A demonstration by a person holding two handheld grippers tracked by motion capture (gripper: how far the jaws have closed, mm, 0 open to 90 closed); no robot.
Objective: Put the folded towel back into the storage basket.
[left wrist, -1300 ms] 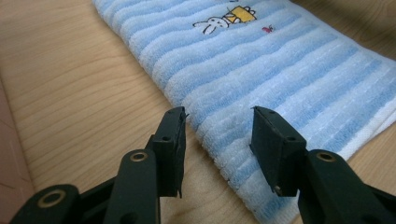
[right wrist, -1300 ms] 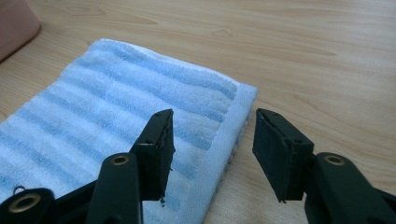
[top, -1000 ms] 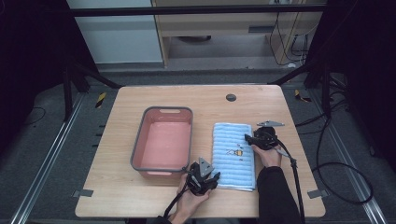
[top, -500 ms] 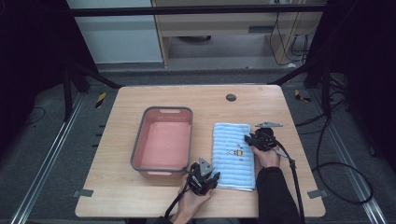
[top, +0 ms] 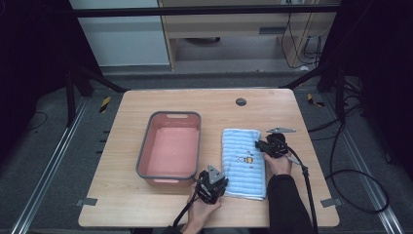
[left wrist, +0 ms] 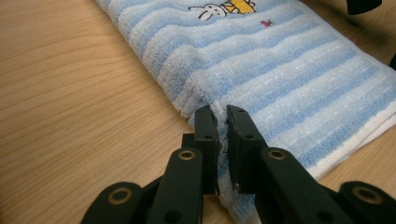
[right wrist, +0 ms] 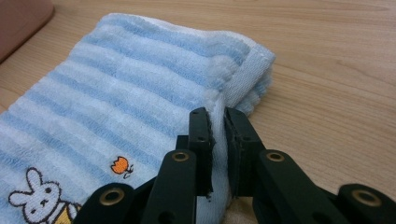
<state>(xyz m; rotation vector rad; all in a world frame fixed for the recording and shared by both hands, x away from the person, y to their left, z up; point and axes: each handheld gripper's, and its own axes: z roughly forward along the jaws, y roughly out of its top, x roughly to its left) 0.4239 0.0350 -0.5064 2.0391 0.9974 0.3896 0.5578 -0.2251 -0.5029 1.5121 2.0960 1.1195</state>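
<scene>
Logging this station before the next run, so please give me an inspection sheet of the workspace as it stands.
Surface: light wooden table with a dark round grommet near the far edge.
Job's things: folded blue-and-white striped towel with a rabbit embroidery, flat beside an empty pink plastic basin with a grey rim.
Clutter: nothing seen.
Grippers: left gripper pinches the towel's near left edge; right gripper pinches its right edge, fingers nearly closed on cloth.
Cables: black cable trails from the right gripper; more loop on the floor.
Surroundings: dark frame legs, pale cabinets beyond.
</scene>
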